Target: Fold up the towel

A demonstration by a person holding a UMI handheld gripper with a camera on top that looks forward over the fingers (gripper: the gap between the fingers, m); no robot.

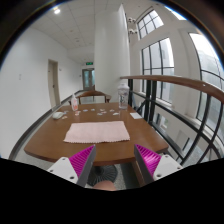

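- The claw (110,160) sits nearest, its two pink pads (80,160) spread wide apart with nothing between them; it hangs back from the worktop's near edge, above the floor.
- Just ahead lies the brown oval worktop (45,145), its near rim curving between and beyond the fingertips.
- On the middle of the worktop rests the towel (97,131), pale with a faint check, spread flat and roughly rectangular, its near edge well short of the rim and well apart from the claw.
- Judging from this, the fold has not begun: the towel shows no crease or doubled layer, so the step in hand is the approach.
- The next move likely calls for bringing the claw forward and down to a near corner or edge of the towel, closing on a single layer, then carrying it across to the far side.
- Beyond the towel stand small items, among them a bottle-like thing (74,102); they are too small to name surely.
- Farther off run a corridor, a railing (175,85) and tall windows (160,55).
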